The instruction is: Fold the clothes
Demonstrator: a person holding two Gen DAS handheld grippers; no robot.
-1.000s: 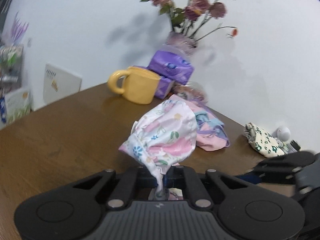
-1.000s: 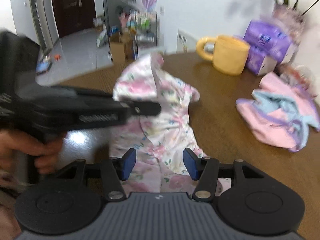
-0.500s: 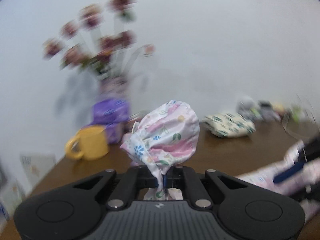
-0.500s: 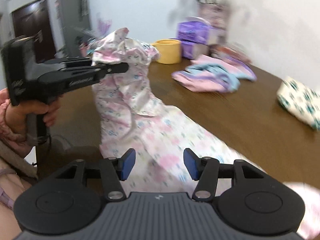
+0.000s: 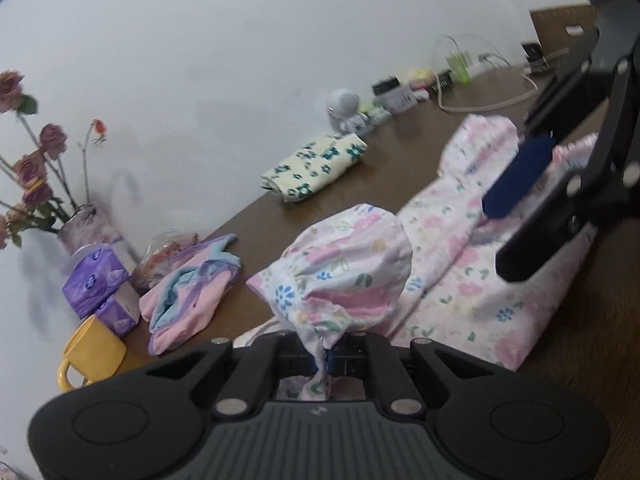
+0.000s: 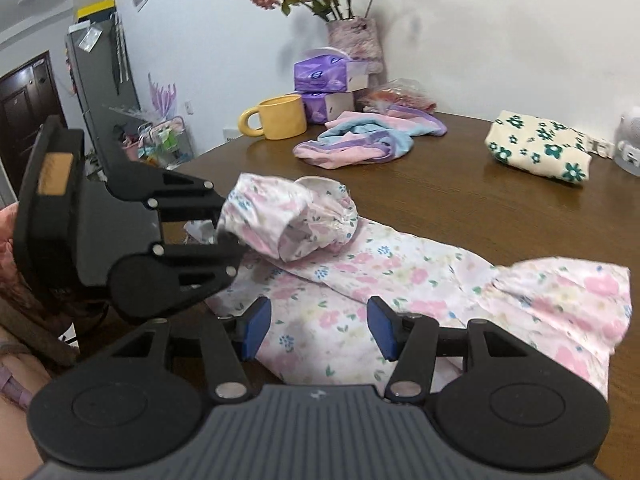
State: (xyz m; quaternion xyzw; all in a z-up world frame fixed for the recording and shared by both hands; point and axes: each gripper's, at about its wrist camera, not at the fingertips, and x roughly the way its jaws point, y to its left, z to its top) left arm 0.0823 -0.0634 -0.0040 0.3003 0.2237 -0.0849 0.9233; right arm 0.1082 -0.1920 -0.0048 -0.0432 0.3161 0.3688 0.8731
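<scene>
The left claw (image 5: 326, 354) is clamped on one bunched sleeve of the pink floral garment (image 6: 360, 304), which lies stretched across the brown worktop (image 6: 460, 200). The right claw (image 6: 316, 328) hovers just above the cloth with its jaws apart and empty. I think the sleeve should be laid flat over the body, and the right claw should pin the cloth so it does not slide.

Glossy wood table (image 6: 460, 208), seemingly cotton garment (image 6: 400, 280)

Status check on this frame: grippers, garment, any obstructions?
Left gripper shut on floral garment, bunched end lifted. Right gripper open, empty, above it. Rest lies on table. Nothing in the way.
</scene>
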